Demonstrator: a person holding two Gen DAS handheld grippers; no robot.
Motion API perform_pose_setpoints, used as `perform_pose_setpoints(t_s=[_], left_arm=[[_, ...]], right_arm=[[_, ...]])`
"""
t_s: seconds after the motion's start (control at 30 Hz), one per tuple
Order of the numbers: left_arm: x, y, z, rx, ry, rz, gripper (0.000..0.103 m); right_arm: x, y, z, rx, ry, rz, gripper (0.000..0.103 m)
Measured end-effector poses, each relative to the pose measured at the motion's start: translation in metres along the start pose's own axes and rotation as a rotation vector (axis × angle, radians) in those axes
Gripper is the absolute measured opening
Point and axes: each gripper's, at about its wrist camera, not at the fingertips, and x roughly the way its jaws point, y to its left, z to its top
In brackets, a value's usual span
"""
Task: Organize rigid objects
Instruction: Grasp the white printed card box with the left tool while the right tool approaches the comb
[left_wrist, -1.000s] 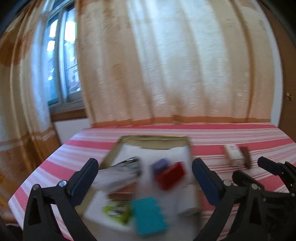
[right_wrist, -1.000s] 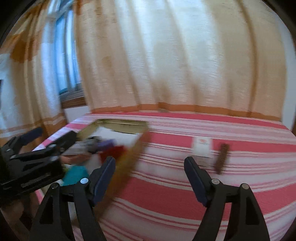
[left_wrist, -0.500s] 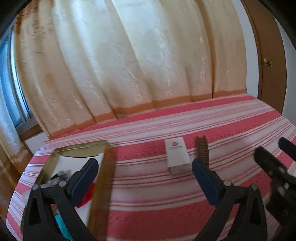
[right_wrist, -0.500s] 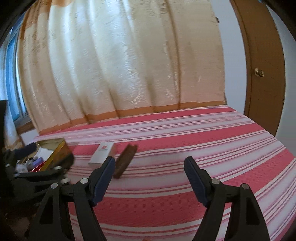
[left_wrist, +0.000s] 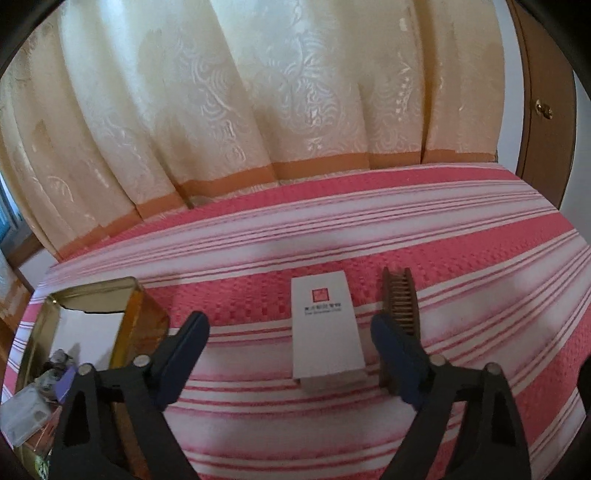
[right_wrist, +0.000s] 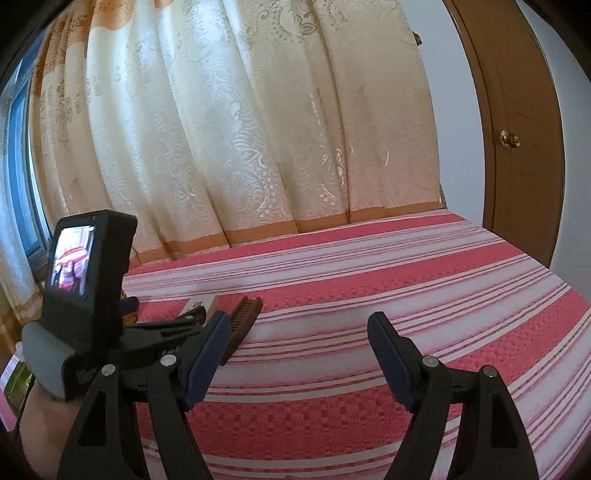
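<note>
A white box (left_wrist: 325, 325) with a small red logo lies on the red-and-white striped bedspread (left_wrist: 461, 236), between the fingers of my open, empty left gripper (left_wrist: 291, 347). A dark brown comb (left_wrist: 400, 302) lies just right of the box, beside the right fingertip. A gold tin (left_wrist: 129, 310) holding several small items stands at the left. My right gripper (right_wrist: 295, 336) is open and empty; the comb (right_wrist: 242, 325) and the box (right_wrist: 199, 302) lie at its left, partly hidden by the left gripper's body and camera.
Cream curtains (left_wrist: 277, 92) hang behind the bed. A brown wooden door (right_wrist: 517, 140) with a knob stands at the right. The bedspread stretches bare to the right (right_wrist: 424, 266). A window (right_wrist: 22, 184) shows at the far left.
Both grippers have swung right, away from the tin. The left one now frames the white box and comb, closer than before. The right one now looks over bare bedspread.
</note>
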Motion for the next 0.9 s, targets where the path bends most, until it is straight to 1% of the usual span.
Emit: perform_pose_setpoints(t_s=[0.07, 0.17, 0.23, 0.3, 0.33, 0.37, 0.43, 0.47, 0.5, 0.57, 0.67, 0.73, 0.83, 0.87, 0.9], left_arm=[[0.005, 0.000, 0.001, -0.006, 0.017, -0.016, 0.085], [0.007, -0.001, 0.002, -0.013, 0.017, -0.043, 0.085], [0.010, -0.001, 0.002, -0.016, 0.028, -0.062, 0.079], [0.017, -0.003, 0.001, -0.012, 0.060, -0.076, 0.068], [0.020, -0.003, 0.000, -0.009, 0.076, -0.086, 0.067], [0.022, -0.003, -0.001, -0.008, 0.089, -0.115, 0.063], [0.022, -0.001, -0.001, -0.008, 0.090, -0.130, 0.056], [0.022, 0.000, -0.002, -0.005, 0.092, -0.142, 0.046], [0.023, 0.000, -0.002, -0.003, 0.097, -0.149, 0.042], [0.023, 0.003, -0.003, 0.000, 0.099, -0.159, 0.041], [0.020, 0.007, -0.005, 0.010, 0.084, -0.119, 0.041], [0.020, 0.013, -0.005, -0.002, 0.085, -0.120, 0.041], [0.023, 0.023, -0.006, -0.031, 0.096, -0.112, 0.041], [0.025, 0.028, -0.006, -0.048, 0.104, -0.109, 0.041], [0.026, 0.031, -0.007, -0.061, 0.108, -0.116, 0.041]], right_arm=[[0.001, -0.002, 0.000, 0.005, 0.004, 0.000, 0.078], [0.001, -0.003, 0.000, 0.012, 0.009, 0.000, 0.078], [0.004, -0.002, 0.000, 0.006, 0.021, 0.000, 0.078], [0.007, 0.000, -0.001, -0.004, 0.039, -0.003, 0.078], [0.008, 0.000, -0.001, -0.007, 0.045, -0.004, 0.078], [0.009, 0.000, -0.001, -0.009, 0.051, -0.003, 0.078], [0.012, -0.001, -0.001, -0.005, 0.067, -0.003, 0.078], [0.015, -0.001, -0.001, -0.005, 0.081, -0.005, 0.078], [0.017, -0.001, -0.001, -0.005, 0.090, -0.008, 0.078], [0.019, 0.001, -0.002, -0.009, 0.102, -0.012, 0.078], [0.024, 0.005, -0.001, -0.018, 0.112, 0.008, 0.078], [0.031, 0.009, 0.001, -0.023, 0.123, 0.017, 0.078], [0.047, 0.014, 0.007, 0.013, 0.181, 0.048, 0.078], [0.057, 0.018, 0.009, 0.022, 0.221, 0.067, 0.078], [0.064, 0.021, 0.010, 0.021, 0.242, 0.072, 0.078]])
